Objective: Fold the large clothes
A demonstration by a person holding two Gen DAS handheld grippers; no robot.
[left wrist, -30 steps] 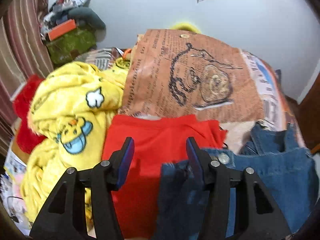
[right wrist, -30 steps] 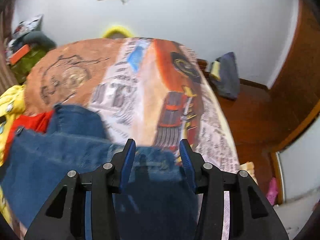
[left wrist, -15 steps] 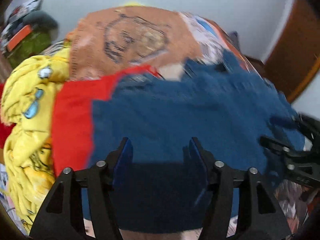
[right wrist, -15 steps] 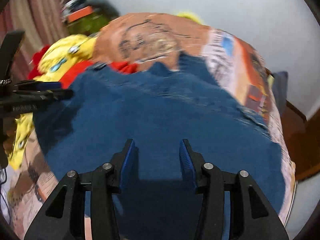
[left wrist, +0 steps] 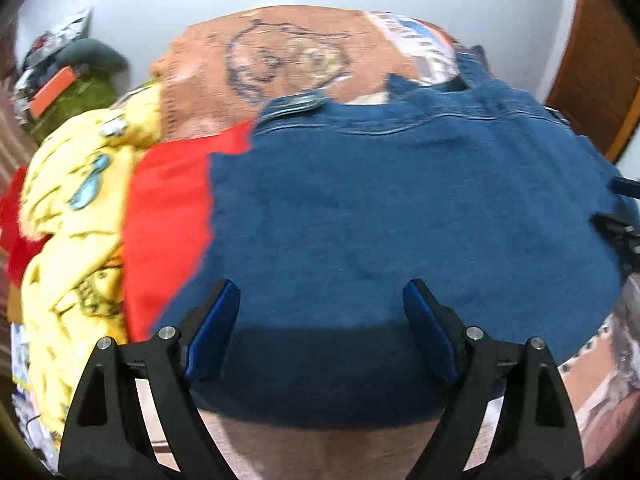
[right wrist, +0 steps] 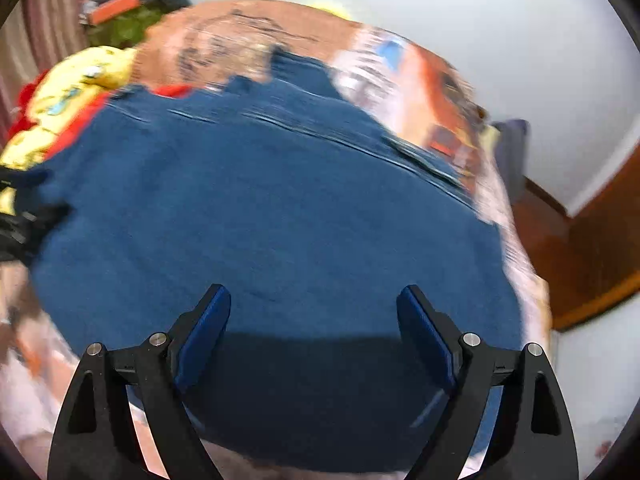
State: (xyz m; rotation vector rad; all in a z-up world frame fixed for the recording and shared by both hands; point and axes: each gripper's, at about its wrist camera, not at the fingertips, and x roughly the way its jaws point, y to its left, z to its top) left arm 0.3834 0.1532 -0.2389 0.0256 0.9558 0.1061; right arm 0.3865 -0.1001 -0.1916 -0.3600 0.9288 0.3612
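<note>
The blue jeans (left wrist: pixel 400 220) are lying spread flat on the printed bedspread (left wrist: pixel 280 56), waistband at 12 o'clock, ready for folding. The left gripper (left wrist: pixel 322 312) and right gripper (right wrist: pixel 314 312) have just been opening wide and are holding nothing, probably having let the jeans go. A red garment (left wrist: pixel 168 216) is lying at 9 o'clock.

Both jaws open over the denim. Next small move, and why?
Probably lower both grippers onto the near hem and close. The left gripper and right gripper have just been opening, nothing pinched, and the blue denim garment lies spread flat on the bed, unfolded.
</note>
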